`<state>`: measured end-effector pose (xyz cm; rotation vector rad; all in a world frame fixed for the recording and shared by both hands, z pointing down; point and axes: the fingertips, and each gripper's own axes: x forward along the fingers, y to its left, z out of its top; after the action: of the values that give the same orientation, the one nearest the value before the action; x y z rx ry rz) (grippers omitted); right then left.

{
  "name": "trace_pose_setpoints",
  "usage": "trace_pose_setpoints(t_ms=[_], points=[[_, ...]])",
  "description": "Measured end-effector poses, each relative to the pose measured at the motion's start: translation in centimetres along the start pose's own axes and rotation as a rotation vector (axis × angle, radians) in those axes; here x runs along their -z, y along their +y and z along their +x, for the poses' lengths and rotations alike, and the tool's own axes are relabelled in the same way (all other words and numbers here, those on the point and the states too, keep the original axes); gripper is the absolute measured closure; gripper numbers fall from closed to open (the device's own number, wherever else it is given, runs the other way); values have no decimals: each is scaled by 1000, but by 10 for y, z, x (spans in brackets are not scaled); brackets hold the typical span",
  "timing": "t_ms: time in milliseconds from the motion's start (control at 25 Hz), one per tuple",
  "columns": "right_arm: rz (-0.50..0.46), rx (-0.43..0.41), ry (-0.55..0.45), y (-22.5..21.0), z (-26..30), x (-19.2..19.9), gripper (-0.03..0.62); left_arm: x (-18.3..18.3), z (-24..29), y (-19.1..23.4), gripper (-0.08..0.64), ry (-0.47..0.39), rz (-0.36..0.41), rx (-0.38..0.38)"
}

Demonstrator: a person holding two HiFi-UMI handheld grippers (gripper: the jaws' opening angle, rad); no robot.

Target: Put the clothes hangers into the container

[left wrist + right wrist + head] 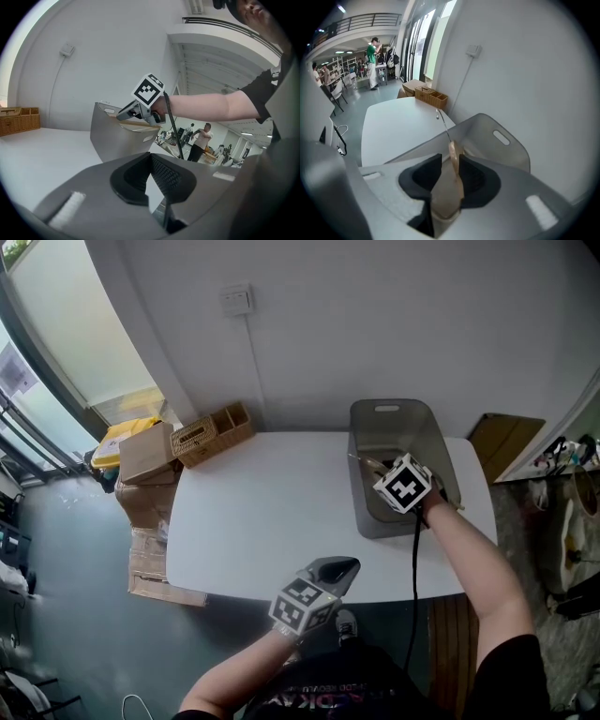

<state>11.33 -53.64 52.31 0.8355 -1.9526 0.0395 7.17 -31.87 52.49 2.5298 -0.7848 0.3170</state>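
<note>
A grey plastic container (389, 410) stands at the right end of the white table (262, 512). My right gripper (386, 472) hangs over its opening, pointing down into it. In the right gripper view a wooden clothes hanger (452, 178) with a metal hook stands between the jaws; it lies against one pad with a gap at the other, so my right gripper (446, 161) is open. From the left gripper view the hanger (138, 124) lies across the container (117, 138). My left gripper (345, 570) sits at the table's front edge, shut and empty.
A wicker basket (211, 434) stands at the table's back left corner, with cardboard boxes (145, 457) on the floor beside it. The wall runs close behind the container. A black cable (415, 577) trails from my right gripper. People stand far off in the hall (372, 61).
</note>
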Motion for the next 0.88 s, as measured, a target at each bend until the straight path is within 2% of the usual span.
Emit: trace_pose_setpoints(t_ms=[320,440,560,880], points=[[164,10,-170,30,-61,-4,476,4,-19,-16,555,0,23,32],[251,18,-244,47,-85,-2,510,9,-29,-24,555,4,37,48],[333,26,-305,67,-106,3,589,9,-38,-36,555,-1,44,70],[471,19,-384,135,-140,23,591,27,-66,-57,555,8,71,114]])
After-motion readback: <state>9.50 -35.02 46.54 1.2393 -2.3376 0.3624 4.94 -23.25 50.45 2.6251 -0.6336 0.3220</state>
